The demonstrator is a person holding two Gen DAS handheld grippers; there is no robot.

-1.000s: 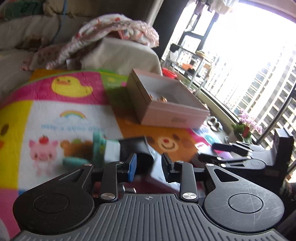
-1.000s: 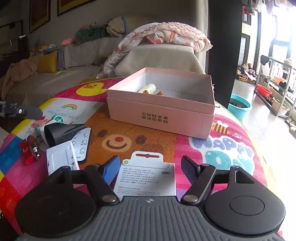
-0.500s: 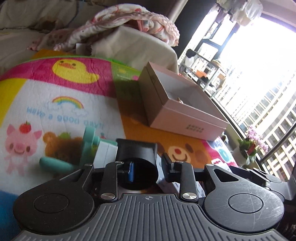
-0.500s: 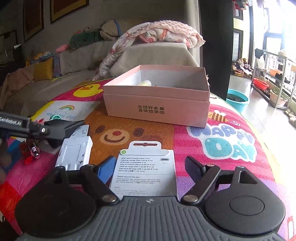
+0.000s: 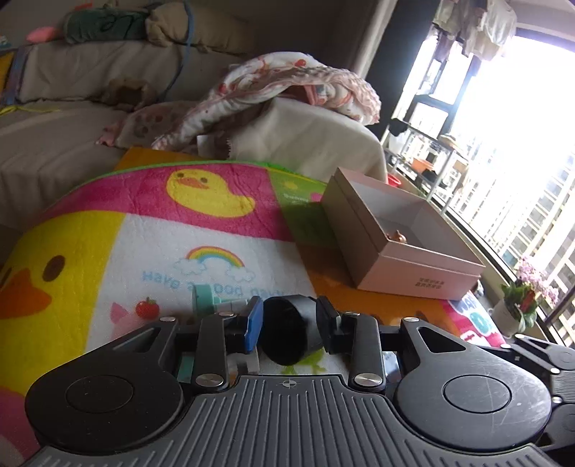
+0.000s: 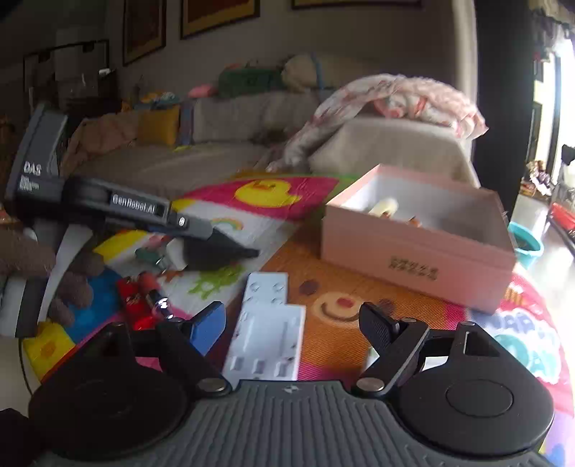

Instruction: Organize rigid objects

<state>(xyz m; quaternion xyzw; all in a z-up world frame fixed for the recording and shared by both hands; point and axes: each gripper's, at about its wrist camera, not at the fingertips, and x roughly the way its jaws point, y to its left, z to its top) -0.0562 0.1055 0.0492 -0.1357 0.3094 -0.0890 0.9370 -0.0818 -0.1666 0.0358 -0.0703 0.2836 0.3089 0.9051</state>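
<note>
box contents (image 5: 395, 235): mostly hidden by wall | box label (image 6: 413, 267): blurred, unreadable | gloved hand (image 6: 43, 273): cut off

Cartoon play mat (image 6: 323, 287) carrying scattered objects
Pink box (image 6: 417, 251) at two o'clock; white tray (image 6: 266, 334) centre; red packet (image 6: 131, 298) at nine.

A bright cartoon play mat (image 5: 151, 251) covers the table, printed with a yellow duck (image 5: 210, 192), a rainbow (image 5: 212, 257) and a smiling bear face (image 6: 339, 303). Behind it runs a beige sofa (image 5: 64, 89) with a pink-patterned blanket (image 5: 287, 84) heaped over its arm and a dark green cushion (image 5: 104, 25) along its back. Framed pictures (image 6: 219, 16) hang on the wall. To the right, a metal rack (image 5: 427, 161) stands by the bright window (image 5: 517, 154), a potted plant with pink flowers (image 5: 528, 291) sits near the sill, and a teal basin (image 6: 526, 244) rests on the floor.
</note>
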